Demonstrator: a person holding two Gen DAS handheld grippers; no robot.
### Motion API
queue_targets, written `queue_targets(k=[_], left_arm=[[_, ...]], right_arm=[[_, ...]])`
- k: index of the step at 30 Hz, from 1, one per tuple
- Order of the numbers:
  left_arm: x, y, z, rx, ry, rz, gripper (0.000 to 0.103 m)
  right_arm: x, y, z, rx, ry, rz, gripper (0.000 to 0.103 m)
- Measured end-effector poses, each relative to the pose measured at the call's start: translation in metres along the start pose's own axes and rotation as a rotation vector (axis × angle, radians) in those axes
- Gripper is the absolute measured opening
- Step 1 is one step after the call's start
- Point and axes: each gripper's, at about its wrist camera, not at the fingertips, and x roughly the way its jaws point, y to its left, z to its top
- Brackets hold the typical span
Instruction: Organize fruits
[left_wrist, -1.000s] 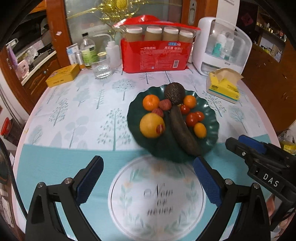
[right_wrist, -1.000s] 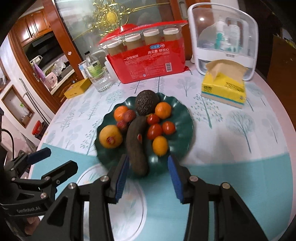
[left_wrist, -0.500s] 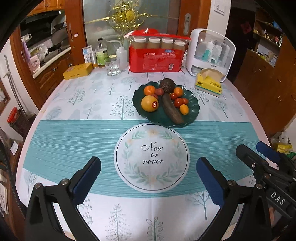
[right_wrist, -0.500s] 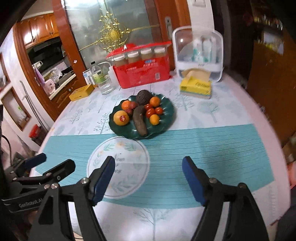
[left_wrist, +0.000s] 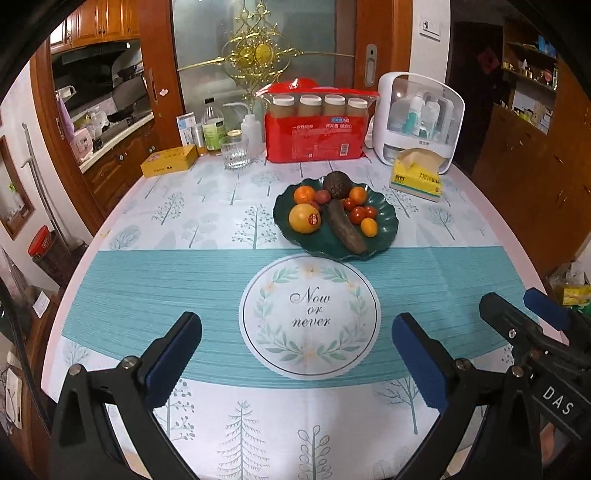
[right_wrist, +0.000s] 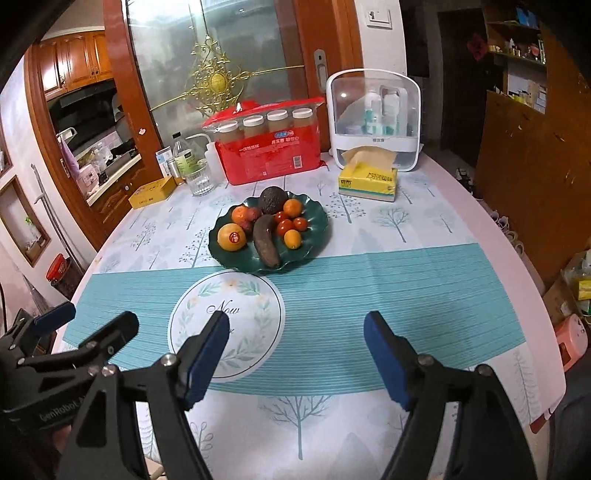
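Tree-print tablecloth under scalloped dark-green plate of mixed fruits

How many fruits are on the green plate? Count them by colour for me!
On the green plate:
Orange or yellow fruits: 4, for example the big one with a sticker
Bright red tomatoes: 3, for example
Dull reddish small fruits: 2, for example
Dark brown fruits: 2, a round one and a long one
Total: 11
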Motion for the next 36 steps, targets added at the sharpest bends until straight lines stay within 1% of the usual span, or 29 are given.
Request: queue_targets(k=[11, 19, 24, 32, 36], left_arm=[[0.004, 0.010, -0.005, -0.043, 0.017, -0.001, 0.102], [0.004, 0.013, -0.006, -0.045, 0.018, -0.003, 0.102], [0.006, 0.013, -0.007, -0.045, 0.022, 0.009, 0.102], [0.014, 0.014, -0.006, -0.047, 0.045, 0.022, 0.102], [0.015, 0.014, -0.005, -0.045, 0.043, 0.026, 0.102]], right_arm=[[0.001, 0.011, -0.001, -0.029, 0.010, 0.010, 0.076], [0.004, 0.014, 0.000, -0.031, 0.017, 0.015, 0.076], [0.004, 0.014, 0.000, -0.032, 0.017, 0.018, 0.076], [0.009, 0.017, 0.000, -0.036, 0.033, 0.047, 0.076], [0.010, 0.018, 0.000, -0.037, 0.033, 0.049, 0.076]])
